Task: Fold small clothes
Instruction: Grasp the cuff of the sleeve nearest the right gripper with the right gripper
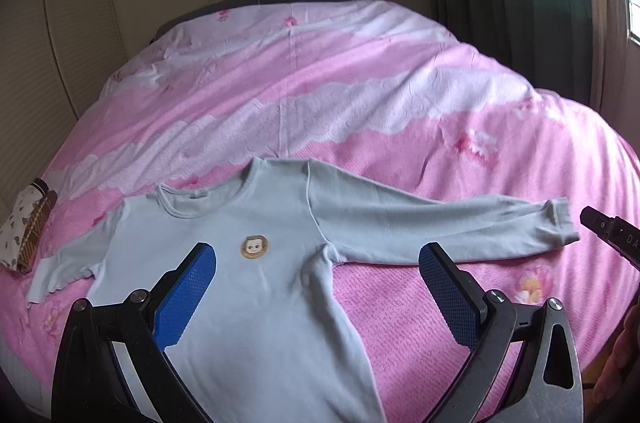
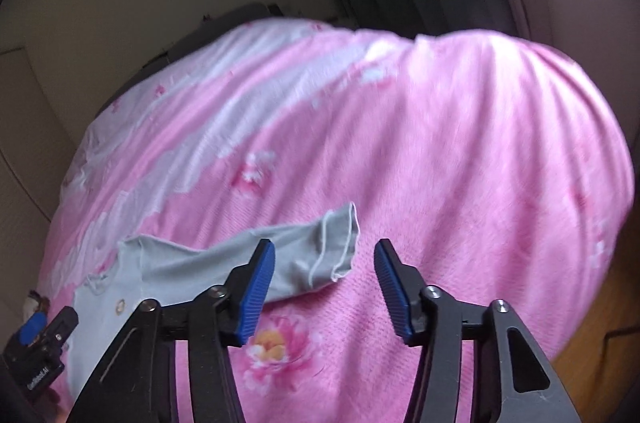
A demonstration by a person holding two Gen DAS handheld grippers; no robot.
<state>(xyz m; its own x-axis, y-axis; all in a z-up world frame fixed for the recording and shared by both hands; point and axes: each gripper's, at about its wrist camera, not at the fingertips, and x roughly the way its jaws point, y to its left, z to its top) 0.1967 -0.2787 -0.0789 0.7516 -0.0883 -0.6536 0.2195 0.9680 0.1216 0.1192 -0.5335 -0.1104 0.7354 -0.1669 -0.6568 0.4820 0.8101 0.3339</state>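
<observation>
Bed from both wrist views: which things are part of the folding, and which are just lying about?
For the job:
light blue long-sleeved shirt, spread flat
left gripper, open
right gripper, open

Lying about:
pink floral bedspread
patterned fabric item at bed edge

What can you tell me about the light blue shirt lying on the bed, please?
The shirt is a small, pale blue, long-sleeved top of soft knit with a round neck and a round cartoon-face patch on the chest. It lies front up, spread flat on the pink bedspread, both sleeves stretched outward. Neither gripper touches it.

A pale blue long-sleeved shirt [image 1: 248, 287] lies flat, face-up, sleeves spread.
</observation>
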